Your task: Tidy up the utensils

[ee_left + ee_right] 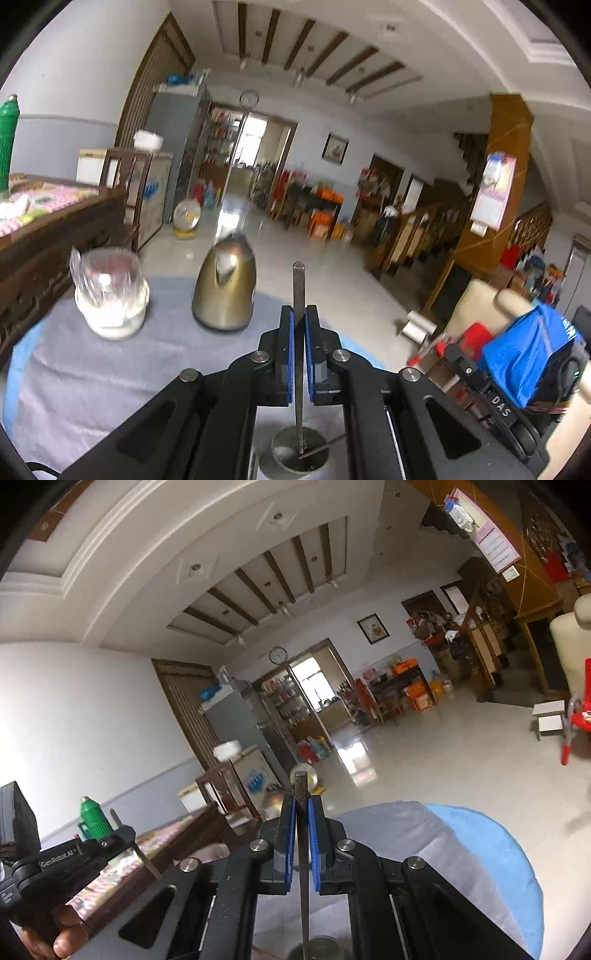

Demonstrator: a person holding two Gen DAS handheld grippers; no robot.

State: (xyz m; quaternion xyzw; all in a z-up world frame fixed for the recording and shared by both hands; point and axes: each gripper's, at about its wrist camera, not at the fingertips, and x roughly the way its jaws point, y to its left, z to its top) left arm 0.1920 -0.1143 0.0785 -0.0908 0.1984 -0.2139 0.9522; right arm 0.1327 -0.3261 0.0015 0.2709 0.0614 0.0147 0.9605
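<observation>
Both tools apparently clamp utensils.

Two grippers, two metal utensils, one kettle, one glass jar.

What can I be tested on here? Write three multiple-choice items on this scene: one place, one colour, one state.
1. In the left wrist view, where does the kettle stand relative to the clear-topped jar?
A to its right; B to its left; C on top of it.
2. The left gripper's pads are:
A red; B blue; C yellow.
3. The left gripper is:
A open and empty; B shut on the kettle's handle; C shut on a metal utensil.

Key:
1 A, the jar sits nearer the picture's left edge.
2 B, both pads show blue.
3 C, the flat metal handle is pinched between the pads.
</observation>
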